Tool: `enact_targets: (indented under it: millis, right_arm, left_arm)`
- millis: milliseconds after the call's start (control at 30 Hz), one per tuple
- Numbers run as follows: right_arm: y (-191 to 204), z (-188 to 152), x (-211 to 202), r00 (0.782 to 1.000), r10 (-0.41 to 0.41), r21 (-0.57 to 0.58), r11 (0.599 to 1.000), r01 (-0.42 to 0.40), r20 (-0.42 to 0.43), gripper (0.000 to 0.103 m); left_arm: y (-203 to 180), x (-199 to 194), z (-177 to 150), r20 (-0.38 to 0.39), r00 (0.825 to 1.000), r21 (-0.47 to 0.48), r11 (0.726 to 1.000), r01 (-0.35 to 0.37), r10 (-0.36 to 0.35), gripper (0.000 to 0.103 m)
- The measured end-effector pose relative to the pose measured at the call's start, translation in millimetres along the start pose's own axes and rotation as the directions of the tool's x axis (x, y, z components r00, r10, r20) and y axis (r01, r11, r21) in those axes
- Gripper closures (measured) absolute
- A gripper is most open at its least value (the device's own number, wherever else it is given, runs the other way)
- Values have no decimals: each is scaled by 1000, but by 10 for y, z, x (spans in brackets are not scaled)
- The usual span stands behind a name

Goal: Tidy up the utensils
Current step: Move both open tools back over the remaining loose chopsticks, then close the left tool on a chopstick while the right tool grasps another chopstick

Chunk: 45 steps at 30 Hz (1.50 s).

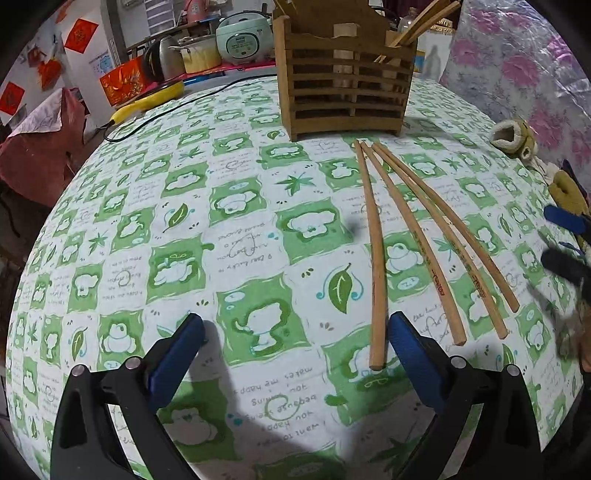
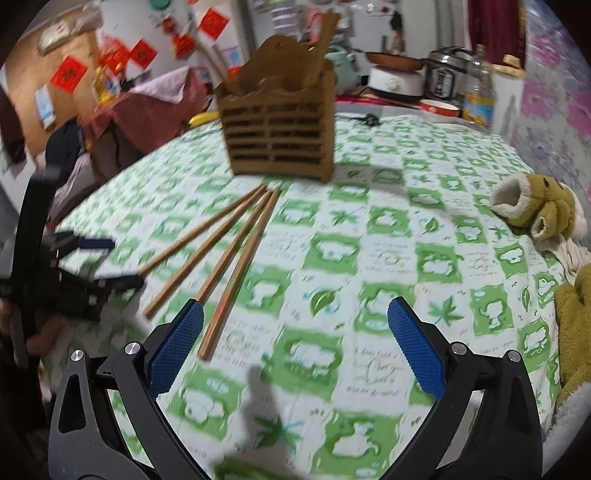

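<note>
Partly done, by the look of it: some chopsticks [image 1: 424,22] already upright in the wooden holder [image 1: 347,74], four chopsticks [image 1: 424,236] left flat on the tablecloth [image 1: 221,240] just before it, left gripper [image 1: 295,332] and right gripper [image 2: 295,325] both spread wide, empty.

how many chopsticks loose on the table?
4, fanned out in front of the wooden holder. More stand inside the holder, partly hidden.
</note>
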State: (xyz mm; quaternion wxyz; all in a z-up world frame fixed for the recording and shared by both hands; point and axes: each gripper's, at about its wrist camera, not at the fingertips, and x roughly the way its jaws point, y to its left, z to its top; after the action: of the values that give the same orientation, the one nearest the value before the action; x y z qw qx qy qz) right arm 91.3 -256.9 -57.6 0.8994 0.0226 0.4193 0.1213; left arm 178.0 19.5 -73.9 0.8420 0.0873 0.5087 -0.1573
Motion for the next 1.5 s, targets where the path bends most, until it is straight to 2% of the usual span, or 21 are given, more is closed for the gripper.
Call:
enact_targets:
  millis: [133, 233, 400, 500, 567, 633, 700, 833, 967, 1100, 1200, 1267, 1367, 1500]
  right_arm:
    - [200, -117, 62, 998, -36, -121, 992, 29, -57, 7]
    - [374, -144, 33, 997, -67, -213, 975, 59, -31, 7]
    - [486, -148, 100, 995, -84, -268, 961, 65, -59, 7]
    - [409, -128, 160, 992, -88, -234, 970, 63, -96, 11]
    - [265, -97, 229, 987, -94, -171, 983, 70, -134, 14]
    - [54, -70, 242, 984, -102, -87, 992, 90, -149, 22]
    - [-221, -62, 185, 984, -117, 16, 993, 120, -135, 38]
    - [-476, -109, 75, 996, -7, 150, 989, 19, -84, 39]
    - [-323, -112, 61, 997, -4, 80, 997, 10, -73, 39]
    - [-141, -130, 19, 998, -43, -8, 999, 43, -50, 39]
    - [-124, -133, -8, 998, -56, -25, 998, 55, -37, 39]
    - [-148, -133, -17, 998, -55, -19, 998, 54, -35, 39]
    - [-163, -138, -25, 998, -54, -11, 999, 53, -32, 39]
    - [-142, -130, -7, 998, -53, -25, 998, 52, -37, 39]
  left_arm:
    - [-1, 1, -10, 0, 1000, -1, 1000, 1, -1, 5]
    - [-4, 1, -11, 0, 1000, -1, 1000, 0, 0, 5]
    - [-6, 0, -13, 0, 1000, -1, 1000, 0, 0, 5]
    - [-5, 1, -11, 0, 1000, -1, 1000, 0, 0, 5]
    - [-5, 0, -10, 0, 1000, 0, 1000, -1, 1, 5]
    - [-11, 0, -25, -1, 1000, 1, 1000, 0, 0, 5]
    - [-8, -27, -49, -2, 1000, 7, 1000, -1, 1, 5]
    - [-78, -114, -132, 14, 1000, 52, 999, -5, 5, 5]
    - [-257, -204, -207, 56, 998, 145, 989, -24, 16, 5]
    - [-330, -241, -235, 74, 997, 175, 984, -21, 8, 6]
    - [-295, -237, -237, 65, 998, 160, 987, 8, -19, 18]
    - [-268, -218, -229, 57, 998, 141, 990, 28, -36, 36]
    - [-236, -209, -208, 53, 996, 107, 992, 68, -74, 57]
    - [-314, -210, -215, 64, 996, 125, 990, 58, -66, 70]
